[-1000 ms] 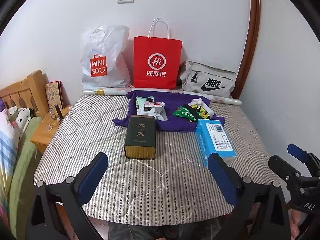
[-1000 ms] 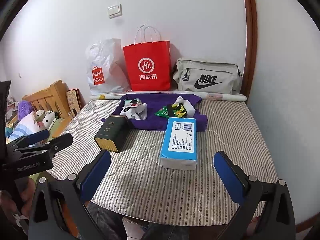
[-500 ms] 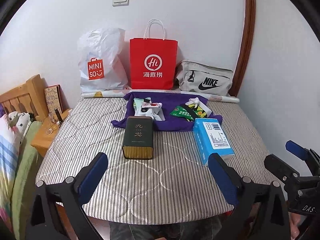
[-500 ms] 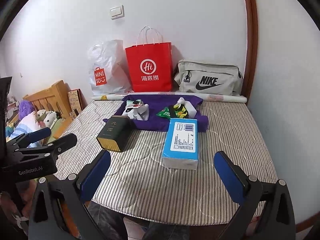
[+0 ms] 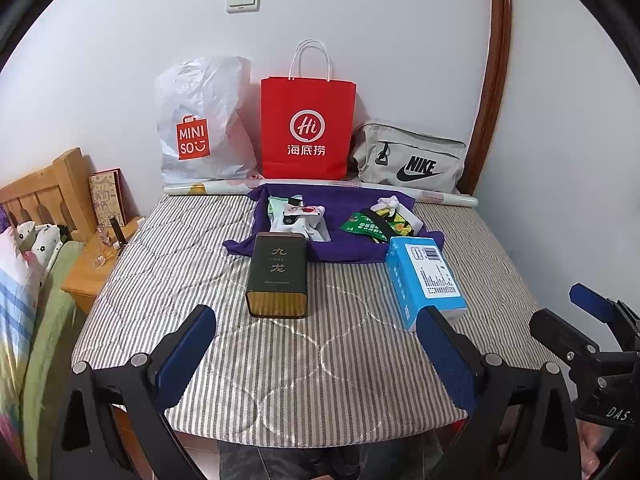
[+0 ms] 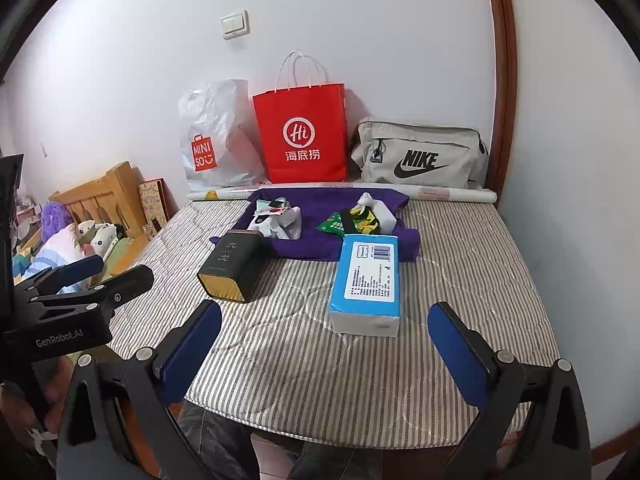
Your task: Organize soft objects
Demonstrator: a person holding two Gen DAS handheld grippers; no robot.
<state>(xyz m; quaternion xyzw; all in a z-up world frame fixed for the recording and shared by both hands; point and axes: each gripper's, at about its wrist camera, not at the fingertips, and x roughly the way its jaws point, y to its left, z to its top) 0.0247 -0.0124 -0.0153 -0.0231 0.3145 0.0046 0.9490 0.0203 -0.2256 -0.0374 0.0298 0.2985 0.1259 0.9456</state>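
Note:
A purple cloth point(image 5: 344, 242) point(image 6: 320, 240) lies spread on the striped mattress point(image 5: 280, 352), with a pile of white socks point(image 5: 298, 220) point(image 6: 276, 222) on its left and green packets with yellow-patterned fabric point(image 5: 378, 222) point(image 6: 356, 220) on its right. In front stand a dark tea tin point(image 5: 278, 280) point(image 6: 234, 266) and a blue tissue pack point(image 5: 424, 280) point(image 6: 366, 280). My left gripper point(image 5: 316, 352) hovers open over the mattress's near edge, holding nothing. My right gripper point(image 6: 324, 348) is open too, just short of the tissue pack.
Along the back wall stand a white Miniso bag point(image 5: 200, 128), a red paper bag point(image 5: 306, 128) and a grey Nike bag point(image 5: 412, 160), with a paper roll point(image 5: 208, 189) in front. A wooden nightstand point(image 5: 96, 272) and another bed point(image 5: 24, 280) are to the left.
Both views have crept slightly forward and upward toward the mattress; the objects on it have not moved, and both grippers stay open.

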